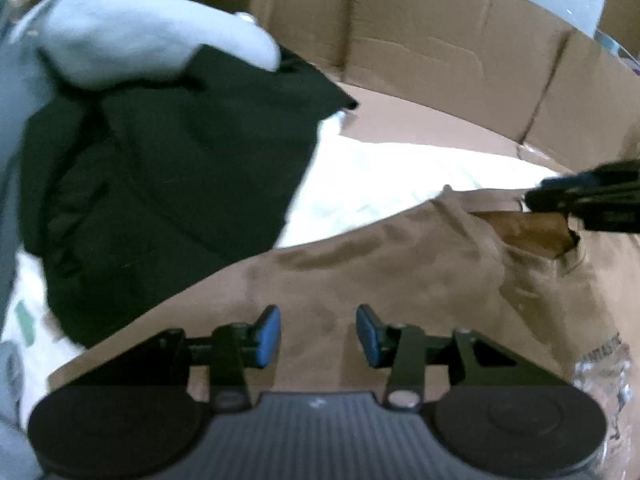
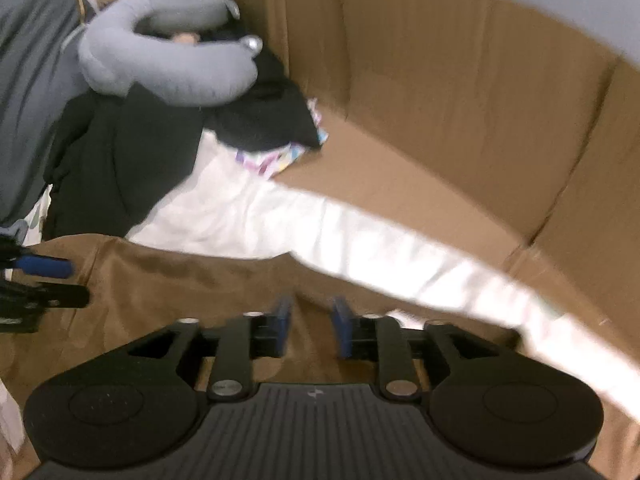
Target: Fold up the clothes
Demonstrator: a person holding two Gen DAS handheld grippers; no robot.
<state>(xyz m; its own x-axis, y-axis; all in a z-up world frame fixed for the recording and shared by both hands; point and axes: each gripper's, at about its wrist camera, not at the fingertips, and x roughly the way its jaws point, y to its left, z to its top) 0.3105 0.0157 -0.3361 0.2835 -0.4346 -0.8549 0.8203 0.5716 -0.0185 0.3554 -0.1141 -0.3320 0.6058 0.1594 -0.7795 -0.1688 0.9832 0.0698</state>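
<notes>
Cardboard walls (image 2: 460, 92) enclose the work surface, which is covered by a white sheet (image 2: 224, 216). On the sheet lies a brown garment (image 1: 360, 264), the landmark for what follows. Beyond its far edge, toward the left, sits a black garment (image 1: 172, 168), and past that a grey neck pillow (image 2: 168, 72) rests on the black cloth. A patch of multicoloured fabric (image 2: 272, 160) shows from under the black garment's far corner.

Left gripper (image 1: 318, 336): poised over the brown garment's near portion, blue pads (image 1: 267, 336) well apart with brown cloth visible between them; nothing is pinched.

Right gripper (image 2: 311, 330): over the brown garment near its right edge, jaws set narrower but with a gap; whether cloth is caught there cannot be told. In the left wrist view it appears beside a raised fold of the brown garment.
</notes>
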